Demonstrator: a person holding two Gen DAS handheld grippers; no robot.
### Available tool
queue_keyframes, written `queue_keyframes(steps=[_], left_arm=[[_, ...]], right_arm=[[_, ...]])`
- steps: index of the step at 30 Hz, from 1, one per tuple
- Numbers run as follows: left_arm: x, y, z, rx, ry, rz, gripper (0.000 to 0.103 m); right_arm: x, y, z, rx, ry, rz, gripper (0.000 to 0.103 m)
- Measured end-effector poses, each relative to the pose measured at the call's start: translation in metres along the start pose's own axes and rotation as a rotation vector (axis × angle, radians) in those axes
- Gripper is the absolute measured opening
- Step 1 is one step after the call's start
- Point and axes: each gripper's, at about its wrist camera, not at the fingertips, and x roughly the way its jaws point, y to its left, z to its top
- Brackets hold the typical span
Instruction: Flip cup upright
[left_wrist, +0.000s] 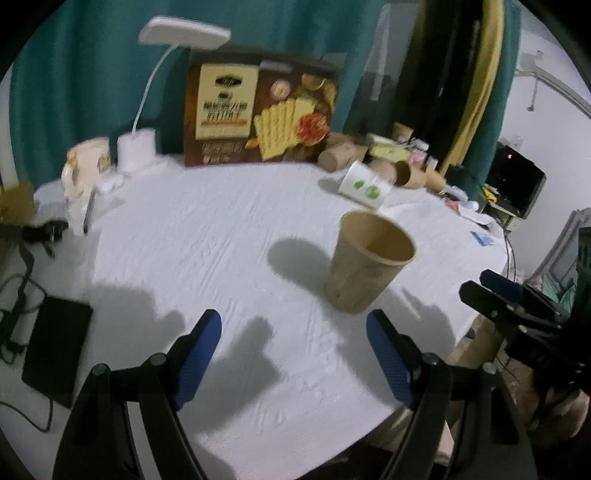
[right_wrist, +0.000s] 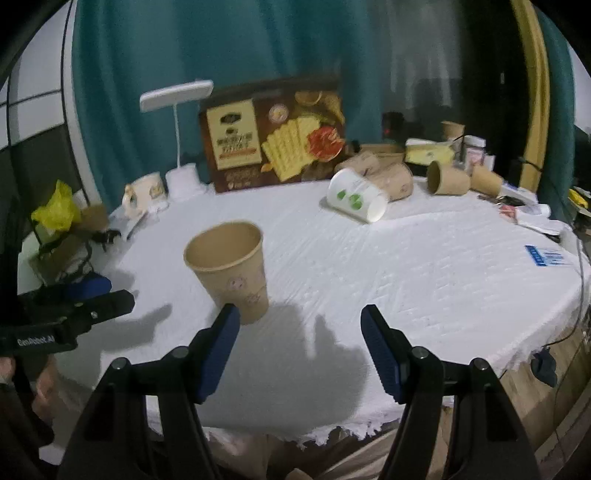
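Standing upright: one brown cup (left_wrist: 369, 258) (empty)

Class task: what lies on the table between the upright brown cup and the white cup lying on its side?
Only bare white tablecloth separates the brown cup from the white cup; both wrist views show it.

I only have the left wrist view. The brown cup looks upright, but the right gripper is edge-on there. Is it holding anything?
Observer: No. The right gripper has its jaws apart with nothing between them; the brown cup stands upright beyond its left finger.
Operator: Any print on the cup's other side?
Observer: Faint pink round marks on its wall.
Operator: Anything left of the lamp?
Observer: A yellow plastic bag, at the far left.
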Motion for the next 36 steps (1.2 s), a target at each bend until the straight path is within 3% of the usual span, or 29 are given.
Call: queue_keyframes(steps=[8,18,26,33,36], left_arm=[[-0.029,-0.024,0.022,0.062,-0.119,-0.042,0.081],[-0.068,-0.051,0.047,0.153,-0.267,0.011,0.084],[-0.097,-0.057,0.056,0.189,-0.366,-0.002,0.085],[-0.120,-0.048,0.060,0.188,-0.453,-0.001,0.095],[-0.122,-0.043,0.062,0.174,-0.463,-0.006,0.096]], right_arm=[[-0.042,-0.009,0.018,0.015,-0.086,-0.041,0.066],[-0.093,-0.018,0.041,0.012,-0.202,-0.087,0.066],[-0.132,-0.013,0.060,-0.008,-0.303,-0.109,0.066],[-0.148,0.000,0.072,-0.032,-0.361,-0.087,0.081],[-0.148,0.008,0.075,-0.045,-0.367,-0.076,0.083]])
